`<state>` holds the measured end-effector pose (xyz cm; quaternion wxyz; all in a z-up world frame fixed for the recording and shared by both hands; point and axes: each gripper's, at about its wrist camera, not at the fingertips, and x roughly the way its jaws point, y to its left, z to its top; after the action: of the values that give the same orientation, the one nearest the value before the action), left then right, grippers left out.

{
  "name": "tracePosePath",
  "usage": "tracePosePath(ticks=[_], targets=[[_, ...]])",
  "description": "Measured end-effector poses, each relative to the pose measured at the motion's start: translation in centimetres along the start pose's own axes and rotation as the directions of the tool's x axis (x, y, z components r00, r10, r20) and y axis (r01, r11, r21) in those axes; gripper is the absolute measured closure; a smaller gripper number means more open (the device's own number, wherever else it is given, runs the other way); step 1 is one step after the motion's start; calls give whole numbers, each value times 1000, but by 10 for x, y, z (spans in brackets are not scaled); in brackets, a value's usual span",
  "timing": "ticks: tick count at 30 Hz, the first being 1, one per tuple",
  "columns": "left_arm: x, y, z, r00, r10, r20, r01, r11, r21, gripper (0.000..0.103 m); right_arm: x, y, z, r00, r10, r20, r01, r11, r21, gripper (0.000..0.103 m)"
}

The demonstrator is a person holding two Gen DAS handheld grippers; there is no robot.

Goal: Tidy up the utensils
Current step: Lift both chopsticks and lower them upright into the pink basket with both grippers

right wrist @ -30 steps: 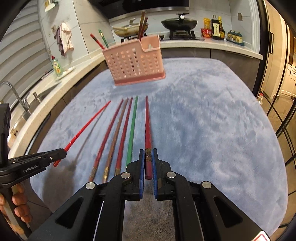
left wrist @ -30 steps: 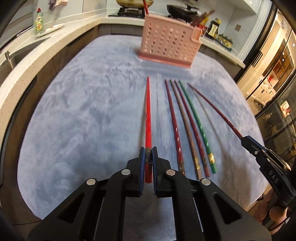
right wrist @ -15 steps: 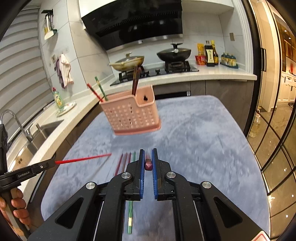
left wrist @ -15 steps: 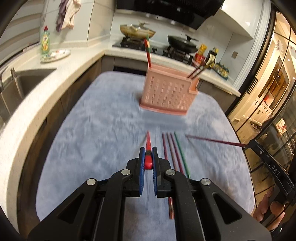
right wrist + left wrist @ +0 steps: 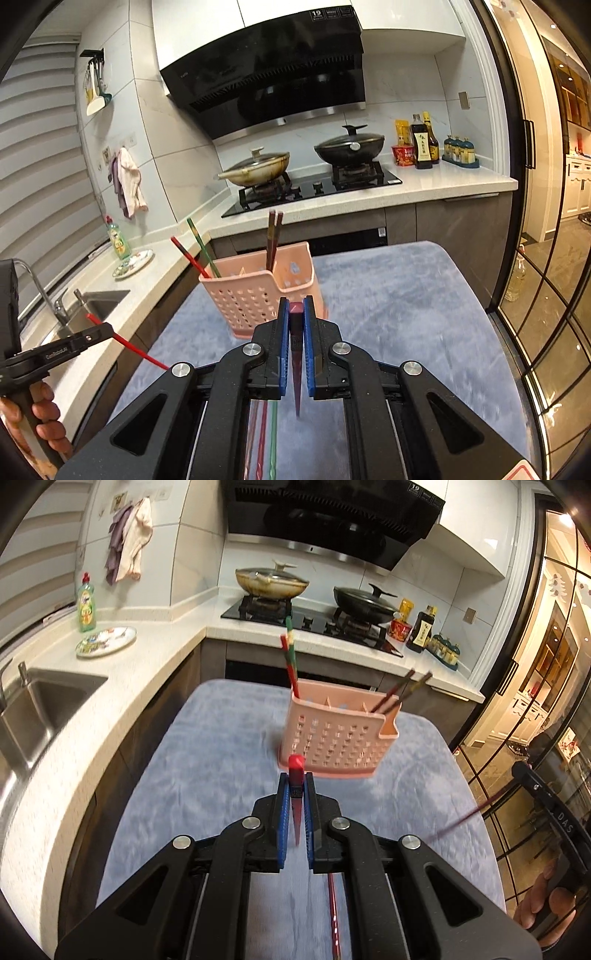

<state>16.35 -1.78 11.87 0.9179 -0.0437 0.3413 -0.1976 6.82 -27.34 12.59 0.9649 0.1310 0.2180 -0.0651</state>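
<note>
My left gripper (image 5: 296, 780) is shut on a red chopstick (image 5: 295, 762), lifted above the blue-grey mat (image 5: 207, 775), its thin tip hanging back toward the camera. My right gripper (image 5: 296, 302) is shut on a dark red chopstick (image 5: 296, 308), held the same way. Ahead of both stands the pink perforated basket (image 5: 332, 738) (image 5: 255, 295). It holds a red and a green chopstick at its left end and brown ones at its right. Several chopsticks (image 5: 264, 439) lie on the mat beneath the grippers. Each gripper shows at the edge of the other's view.
A sink (image 5: 40, 701) and counter run along the left, with a dish soap bottle (image 5: 86, 607) and a plate (image 5: 106, 640). Behind the basket is a stove with two lidded pans (image 5: 349, 147) and sauce bottles (image 5: 423, 142). Glass doors (image 5: 546, 280) close off the right side.
Both grippers have risen off the mat, each with its chopstick, which swung from lying flat to hanging tip-down. The basket now sits lower and nearer in both views.
</note>
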Motion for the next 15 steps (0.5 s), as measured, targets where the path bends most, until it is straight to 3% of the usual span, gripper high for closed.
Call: tracePosePath(ticks=[8,15], targets=[[-6,-13,52,996,-36,86,35,999,23,96,7,15,54,994,66,85,-67,998,9,96],[-18,-29,110,973,-49,224,41,998,39,96,19,29,114,972,125,199,-134,991,31,96]])
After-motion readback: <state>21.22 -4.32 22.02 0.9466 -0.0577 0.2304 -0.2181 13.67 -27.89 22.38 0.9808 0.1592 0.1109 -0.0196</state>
